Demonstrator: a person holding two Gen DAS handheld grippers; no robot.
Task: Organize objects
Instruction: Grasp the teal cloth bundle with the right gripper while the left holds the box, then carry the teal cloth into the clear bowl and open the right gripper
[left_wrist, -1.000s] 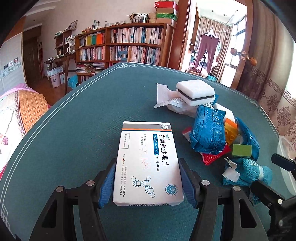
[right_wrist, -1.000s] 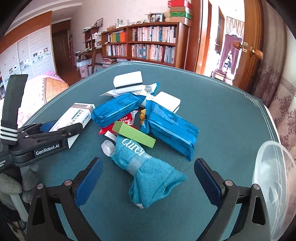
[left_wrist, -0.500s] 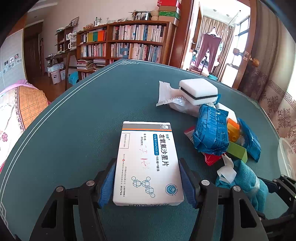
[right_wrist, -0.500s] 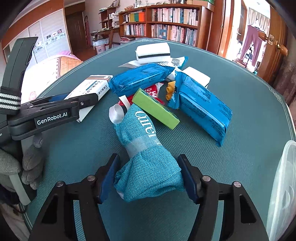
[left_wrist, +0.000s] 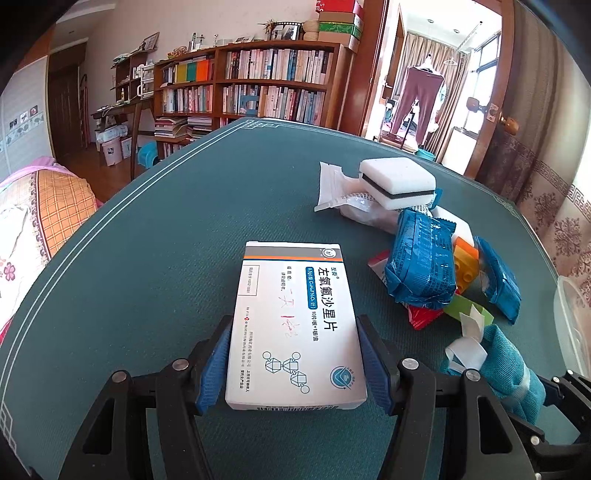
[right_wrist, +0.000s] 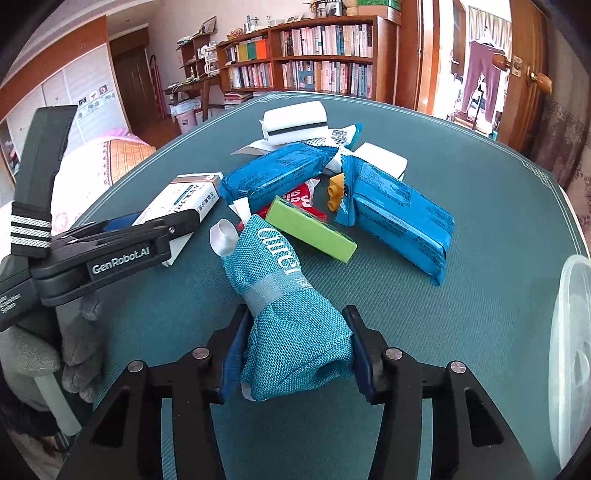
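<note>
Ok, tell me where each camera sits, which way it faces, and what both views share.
Left wrist: rides on the left claw, angled down over the green table; its pads grip the white medicine box; the right claw's tip shows at the lower right.
Right wrist: rides on the right claw, angled down; its jaws have just been closing and now squeeze the teal rolled cloth; the left claw and a gloved hand show at left.
Shared: box, cloth, blue packets, white sponge, bookshelf.
</note>
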